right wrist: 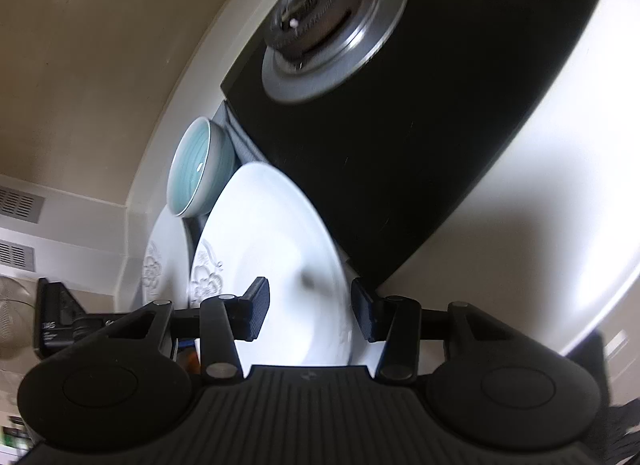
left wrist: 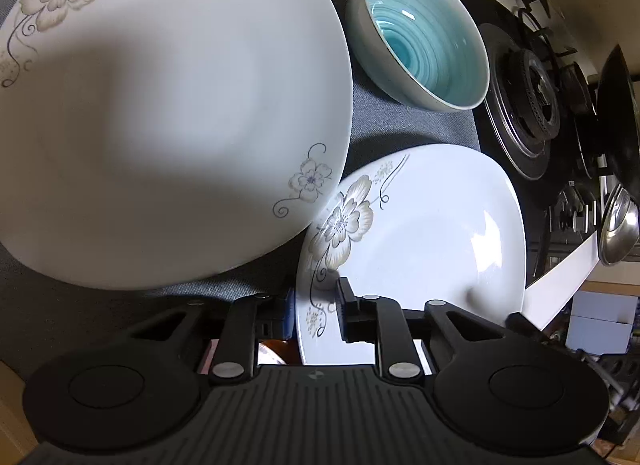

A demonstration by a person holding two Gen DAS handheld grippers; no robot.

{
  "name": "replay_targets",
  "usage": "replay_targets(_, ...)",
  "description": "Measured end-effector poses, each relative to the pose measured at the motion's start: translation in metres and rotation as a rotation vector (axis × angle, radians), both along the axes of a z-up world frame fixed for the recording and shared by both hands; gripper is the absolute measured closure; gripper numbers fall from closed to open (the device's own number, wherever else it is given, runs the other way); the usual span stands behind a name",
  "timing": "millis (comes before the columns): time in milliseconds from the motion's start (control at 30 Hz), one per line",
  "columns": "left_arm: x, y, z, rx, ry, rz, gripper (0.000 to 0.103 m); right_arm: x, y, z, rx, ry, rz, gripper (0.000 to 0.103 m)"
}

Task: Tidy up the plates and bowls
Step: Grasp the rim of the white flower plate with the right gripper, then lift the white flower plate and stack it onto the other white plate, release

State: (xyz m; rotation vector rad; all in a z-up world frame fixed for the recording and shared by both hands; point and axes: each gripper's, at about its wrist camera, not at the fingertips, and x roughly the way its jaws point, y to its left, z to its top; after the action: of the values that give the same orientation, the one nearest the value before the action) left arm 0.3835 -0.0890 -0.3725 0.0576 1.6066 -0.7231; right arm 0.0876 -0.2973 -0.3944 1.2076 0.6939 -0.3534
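My left gripper [left wrist: 316, 307] is shut on the rim of a small white flower-patterned plate [left wrist: 420, 241], held tilted above the grey mat [left wrist: 400, 125]. A large white flowered plate [left wrist: 168, 113] lies on the mat to the left. A teal-glazed bowl [left wrist: 420, 37] stands behind them. In the right wrist view my right gripper [right wrist: 310, 307] is open, its fingers either side of the small plate's [right wrist: 272, 241] edge without pinching it. The large plate [right wrist: 164, 257] and the bowl [right wrist: 198, 169] show behind it.
A black gas hob with a burner [left wrist: 528, 93] [right wrist: 320, 25] lies right of the mat. A dark pan [left wrist: 620, 125] and a steel ladle [left wrist: 618, 225] sit at the far right. The beige counter [right wrist: 520, 205] runs beyond the hob.
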Motion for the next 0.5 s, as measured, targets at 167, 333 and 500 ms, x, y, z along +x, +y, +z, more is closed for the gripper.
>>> replay_targets(167,-0.003,-0.006,0.005,0.023,-0.03,-0.038,0.08,0.004,0.001,-0.004,-0.049,0.022,-0.01,0.079)
replay_targets(333,-0.011,-0.008,0.018,0.002,-0.077,-0.085,0.08,-0.005,0.003,0.004,-0.106,0.002,-0.024,0.093)
replay_targets(500,-0.008,-0.005,0.013,-0.035,-0.039,-0.072,0.08,-0.023,0.001,0.007,-0.043,-0.028,-0.07,0.096)
